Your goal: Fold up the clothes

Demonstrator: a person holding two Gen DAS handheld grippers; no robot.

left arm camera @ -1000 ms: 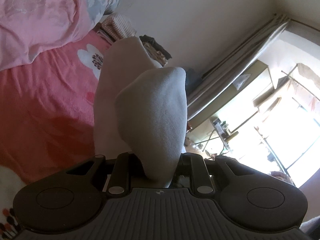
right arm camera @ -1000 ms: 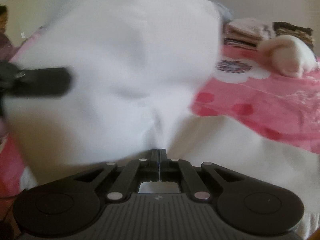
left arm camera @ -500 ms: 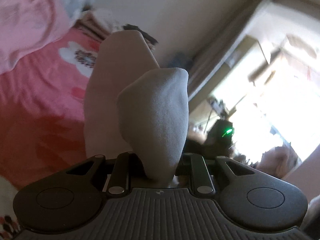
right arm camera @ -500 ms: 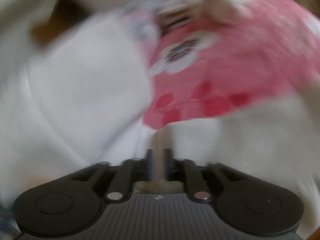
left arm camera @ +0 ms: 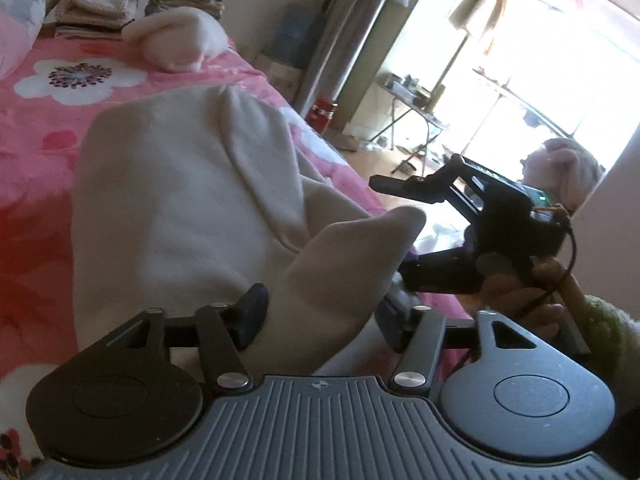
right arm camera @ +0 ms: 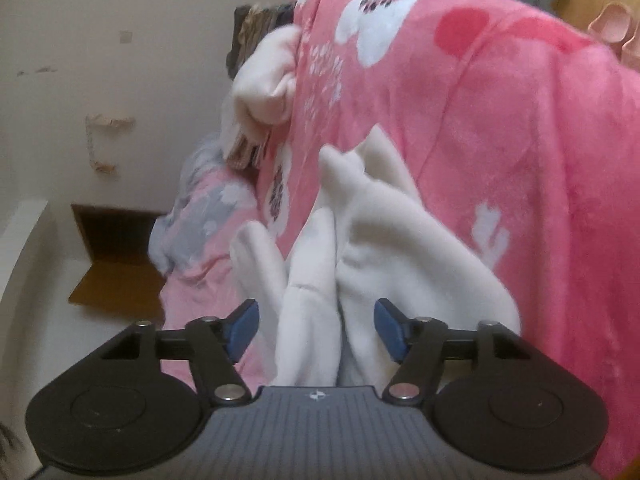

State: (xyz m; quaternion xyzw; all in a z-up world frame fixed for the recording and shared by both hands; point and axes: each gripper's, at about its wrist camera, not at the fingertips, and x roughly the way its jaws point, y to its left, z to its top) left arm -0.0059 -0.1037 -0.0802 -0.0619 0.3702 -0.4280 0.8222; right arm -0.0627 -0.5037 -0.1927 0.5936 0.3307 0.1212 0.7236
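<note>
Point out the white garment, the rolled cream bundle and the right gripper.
white garment [left arm camera: 172, 200], left wrist view, its broad flat middle.
rolled cream bundle [left arm camera: 180, 40], left wrist view, its rounded side.
right gripper [right arm camera: 316, 328], right wrist view, between its opening fingers.

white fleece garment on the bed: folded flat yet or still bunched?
Still bunched. The white fleece garment lies on the pink floral blanket in loose ridges, its edges standing up in peaks between both opening tools.

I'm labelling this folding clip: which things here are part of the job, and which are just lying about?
In the job:
- cream garment
- left gripper, jaws opening, cloth between
- right gripper, jaws opening, cloth between

Lying about:
- pink floral blanket
- rolled cream bundle
- folded stacks
</note>
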